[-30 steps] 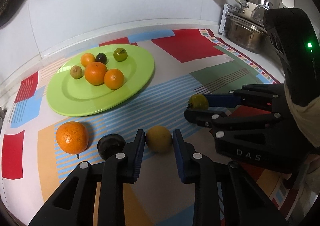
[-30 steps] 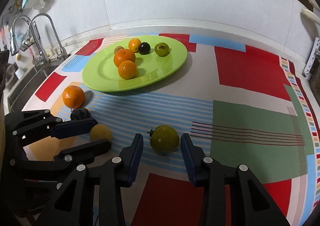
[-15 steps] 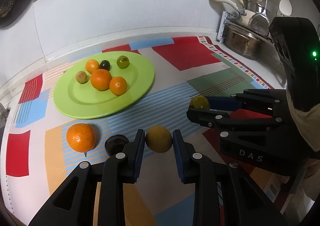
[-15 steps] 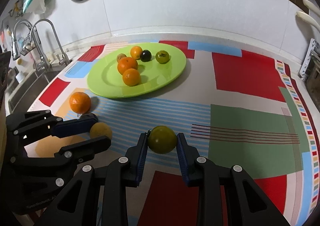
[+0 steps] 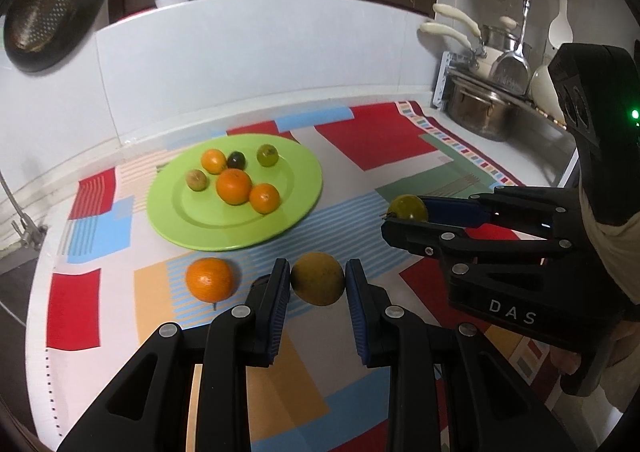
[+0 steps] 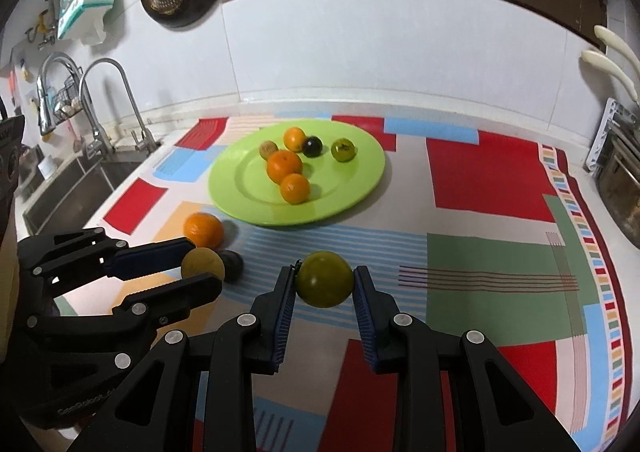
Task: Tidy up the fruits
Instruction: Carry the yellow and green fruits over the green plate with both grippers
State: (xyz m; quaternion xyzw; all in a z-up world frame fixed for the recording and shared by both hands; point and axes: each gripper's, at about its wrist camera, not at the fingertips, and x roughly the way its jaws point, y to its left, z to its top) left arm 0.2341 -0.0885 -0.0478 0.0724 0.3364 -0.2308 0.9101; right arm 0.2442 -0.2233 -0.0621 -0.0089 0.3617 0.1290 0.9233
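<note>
My left gripper (image 5: pixel 318 280) is shut on a yellow-brown round fruit (image 5: pixel 317 278) and holds it above the mat. My right gripper (image 6: pixel 324 284) is shut on a green round fruit (image 6: pixel 324 278), also lifted; it shows in the left wrist view (image 5: pixel 408 207) too. A green plate (image 5: pixel 188 219) at the back left holds several small fruits, among them oranges (image 5: pixel 234 186) and a dark one (image 5: pixel 236 159). An orange (image 5: pixel 209 278) and a dark fruit (image 6: pixel 232 265), partly hidden by my left finger, lie on the mat in front of the plate.
A colourful patterned mat (image 6: pixel 492 171) covers the counter. A sink with taps (image 6: pixel 96 107) is at the left. Pots and a dish rack (image 5: pixel 480 107) stand at the right. A white backsplash wall (image 5: pixel 260 63) runs behind.
Both grippers closed on their fruits and lifted them off the mat. The views rose and pulled back, showing more of the wall.
</note>
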